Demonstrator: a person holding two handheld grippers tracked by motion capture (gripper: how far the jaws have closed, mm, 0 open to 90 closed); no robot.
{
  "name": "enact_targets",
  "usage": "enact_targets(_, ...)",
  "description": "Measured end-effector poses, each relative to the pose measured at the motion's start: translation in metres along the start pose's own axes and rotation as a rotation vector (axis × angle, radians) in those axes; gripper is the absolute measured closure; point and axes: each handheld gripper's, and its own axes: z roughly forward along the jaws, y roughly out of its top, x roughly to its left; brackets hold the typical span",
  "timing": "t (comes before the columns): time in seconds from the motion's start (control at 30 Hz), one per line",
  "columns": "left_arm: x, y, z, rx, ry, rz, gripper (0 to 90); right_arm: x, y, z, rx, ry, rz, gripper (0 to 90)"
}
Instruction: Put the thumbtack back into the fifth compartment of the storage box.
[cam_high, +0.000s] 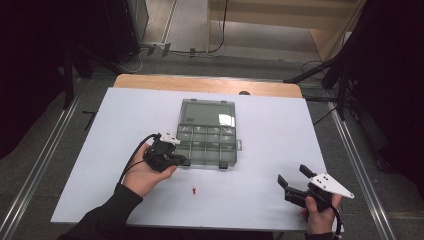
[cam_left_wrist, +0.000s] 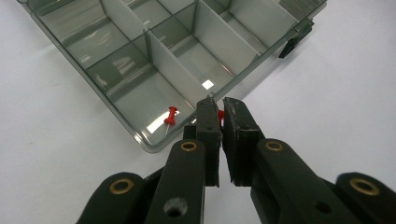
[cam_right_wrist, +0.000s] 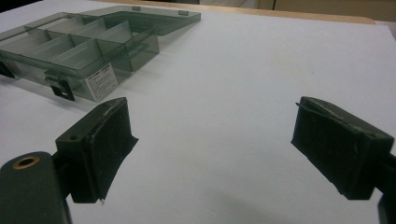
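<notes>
A smoky clear compartment box (cam_high: 235, 145) lies open mid-table, its lid (cam_high: 207, 112) folded back. My left gripper (cam_high: 184, 161) is at the box's near left corner, shut on a red pushpin (cam_left_wrist: 220, 117), of which a red sliver shows between the pads, just above the corner wall (cam_left_wrist: 154, 145). Another red pushpin (cam_left_wrist: 171, 115) lies inside that corner compartment. A third red pushpin (cam_high: 194, 190) lies on the white sheet in front of the box. My right gripper (cam_high: 293, 174) rests at the near right, open, with nothing between its fingers (cam_right_wrist: 109, 140).
The white sheet (cam_high: 270, 130) covers a wooden table (cam_high: 200, 82). In the right gripper view the box (cam_right_wrist: 70, 46) stands far left, with a white label (cam_right_wrist: 102, 80) and a black latch (cam_right_wrist: 60, 88) on its side. Dark stands and cables ring the table.
</notes>
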Motion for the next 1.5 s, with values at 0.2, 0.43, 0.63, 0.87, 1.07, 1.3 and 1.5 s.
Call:
enact_targets(0.2,0.004,0.003,0.002,-0.006,0.008,-0.01,84.4,0.0,0.0,0.001,0.0,0.001,-0.006,12.4)
enact_targets(0.43,0.01,0.005,0.005,-0.007,0.015,-0.022,84.3,0.0,0.0,0.0,0.0,0.001,0.0,12.4)
enact_targets(0.63,0.013,0.007,0.009,-0.004,0.018,-0.028,84.3,0.0,0.0,0.0,0.0,0.001,0.002,12.4)
enact_targets(0.87,0.018,0.01,0.013,-0.008,0.029,-0.04,84.2,0.0,0.0,0.0,0.002,0.0,-0.003,12.4)
enact_targets(1.07,0.022,0.01,0.018,-0.005,0.038,-0.048,83.9,0.0,0.0,0.0,0.003,-0.001,-0.003,12.4)
enact_targets(1.3,0.026,0.01,0.02,-0.014,0.021,-0.066,71.3,0.0,-0.001,0.001,0.006,-0.002,-0.001,12.4)
enact_targets(1.5,0.023,0.01,0.014,-0.043,-0.013,-0.079,52.3,0.0,-0.001,0.001,0.005,0.0,-0.001,12.5)
